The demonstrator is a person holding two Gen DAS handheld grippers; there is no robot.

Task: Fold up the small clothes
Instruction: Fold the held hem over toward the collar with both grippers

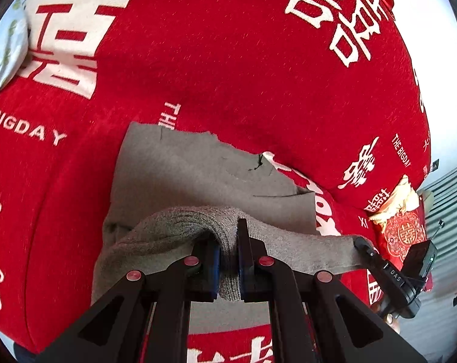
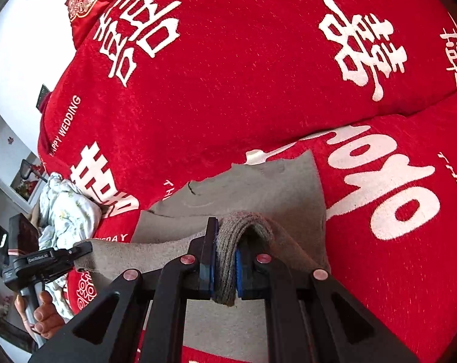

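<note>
While the grey garment (image 1: 198, 169) lies partly flat on the red bedspread (image 1: 228, 60), its near edge is lifted and stretched between the two hands. The left gripper (image 1: 228, 260) has its fingers clamped tight on one bunched end of that edge, and the right gripper (image 2: 225, 266) is pinched just as tight on the other. Since the flat part lies straight ahead of both, the fold probably has to travel forward over it, both ends level.

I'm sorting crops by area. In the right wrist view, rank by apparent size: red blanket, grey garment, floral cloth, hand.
1. Red blanket
2. Grey garment
3. Floral cloth
4. Hand, partly cut off, so unsure.
</note>
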